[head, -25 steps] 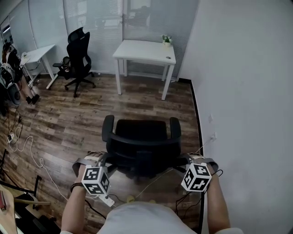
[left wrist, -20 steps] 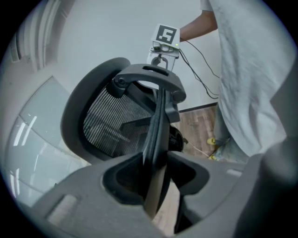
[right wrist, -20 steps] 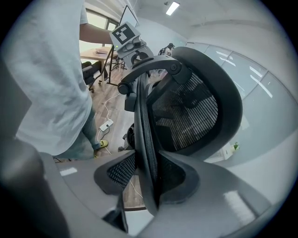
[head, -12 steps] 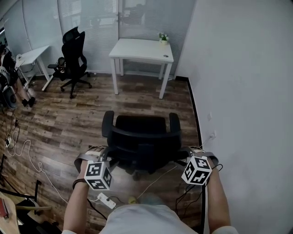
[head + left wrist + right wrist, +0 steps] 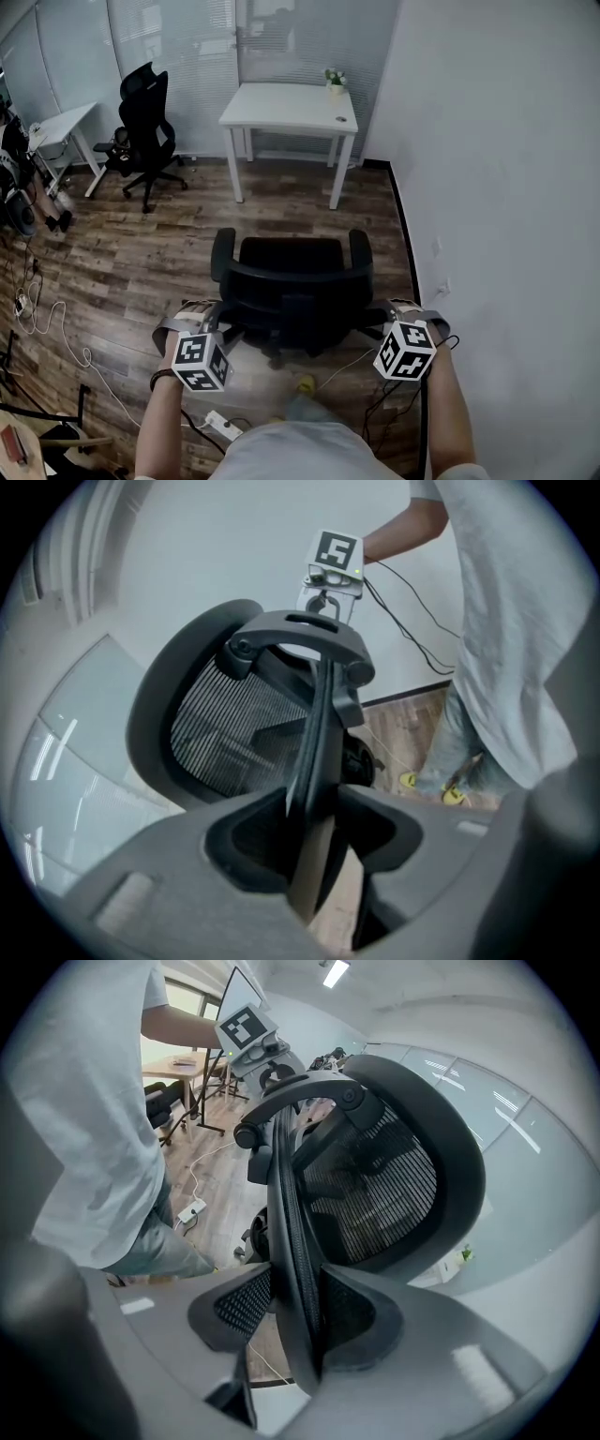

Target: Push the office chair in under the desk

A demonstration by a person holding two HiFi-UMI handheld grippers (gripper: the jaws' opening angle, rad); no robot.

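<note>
Both grippers hold the office chair by its backrest, well apart from the white counter.

The chair stands on the wood floor on the near side of the counter, its seat facing the counter and its backrest turned away from it. On the backrest side farthest from the counter, the left gripper has its fingers closed on the backrest's left edge. The right gripper has its fingers closed on the right edge, with the mesh rim pinched between them. A small potted plant sits at the counter's back right corner. A second black chair stands to the counter's left.
</note>
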